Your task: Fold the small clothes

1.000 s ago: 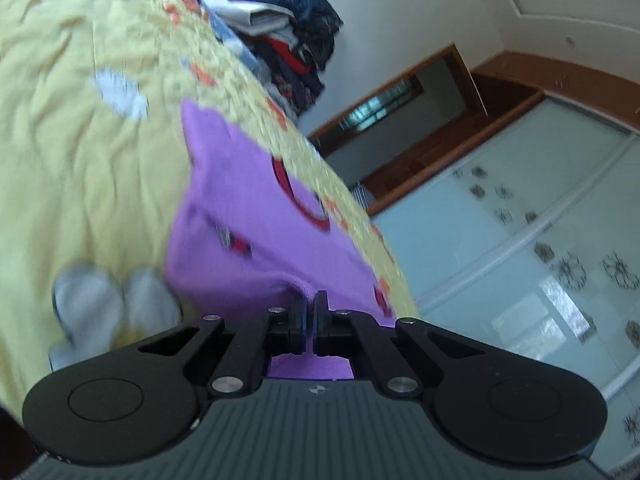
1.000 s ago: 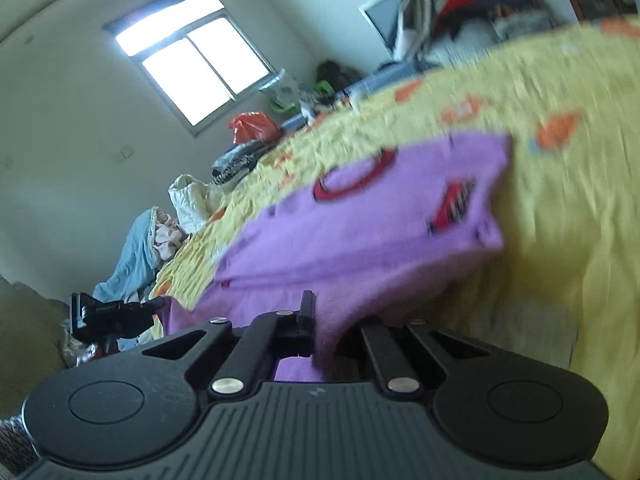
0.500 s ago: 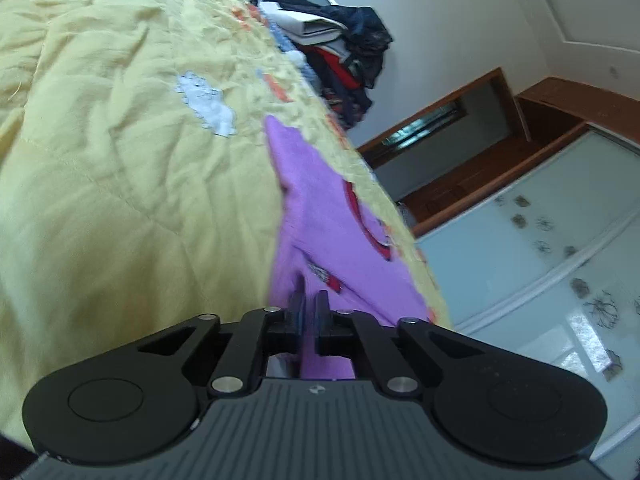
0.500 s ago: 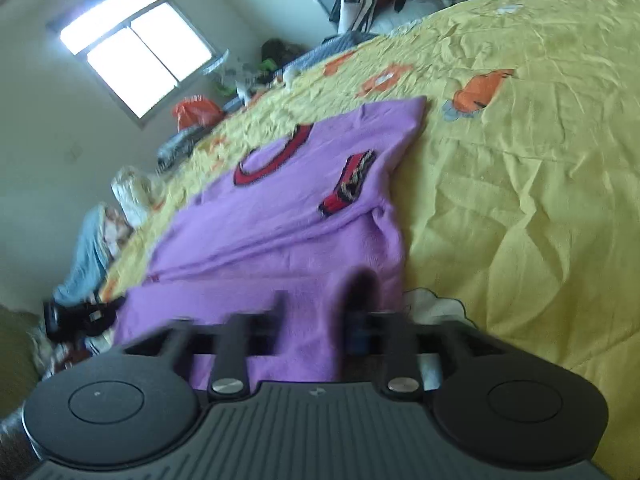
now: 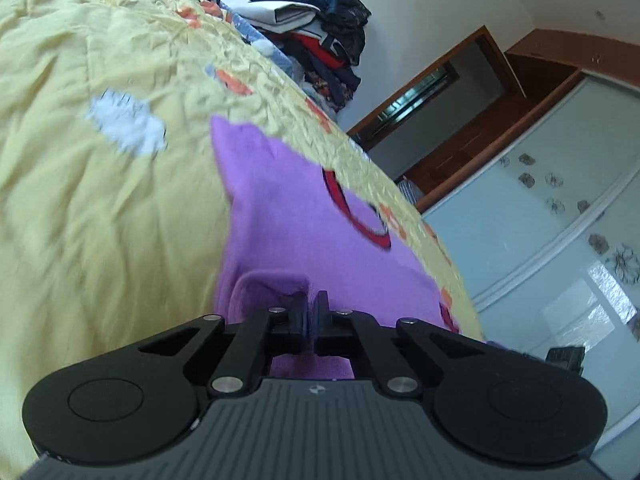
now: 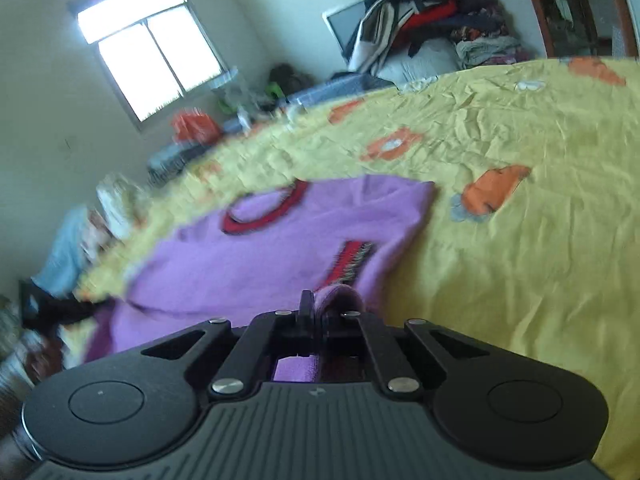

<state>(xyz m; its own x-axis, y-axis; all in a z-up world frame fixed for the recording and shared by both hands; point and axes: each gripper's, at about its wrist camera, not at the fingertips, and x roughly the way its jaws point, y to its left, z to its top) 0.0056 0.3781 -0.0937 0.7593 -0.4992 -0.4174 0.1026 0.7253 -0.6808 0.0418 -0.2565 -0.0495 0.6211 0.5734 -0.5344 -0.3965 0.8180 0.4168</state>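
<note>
A small purple sweater (image 5: 304,236) with a red and black collar (image 5: 352,216) lies spread on the yellow bedspread (image 5: 92,200). In the left wrist view my left gripper (image 5: 311,312) is shut on a bunched fold of its near edge. The right wrist view shows the same purple sweater (image 6: 248,256), its red collar (image 6: 264,212) toward the far side and a red striped cuff (image 6: 352,262) near the fingers. My right gripper (image 6: 314,312) is shut on a rolled bit of the near edge. Both grippers hold the cloth slightly lifted.
The yellow bedspread (image 6: 520,240) with orange and white patches stretches right and left of the sweater. A heap of clothes (image 6: 432,32) sits at the far end of the bed. A window (image 6: 152,60) and cluttered shelf line the wall; glass wardrobe doors (image 5: 560,220) stand beside the bed.
Both grippers have carried the sweater's near edge forward toward the collar, doubling it over the body. The right jaws, blurred half a second ago, now clamp a rolled edge.
</note>
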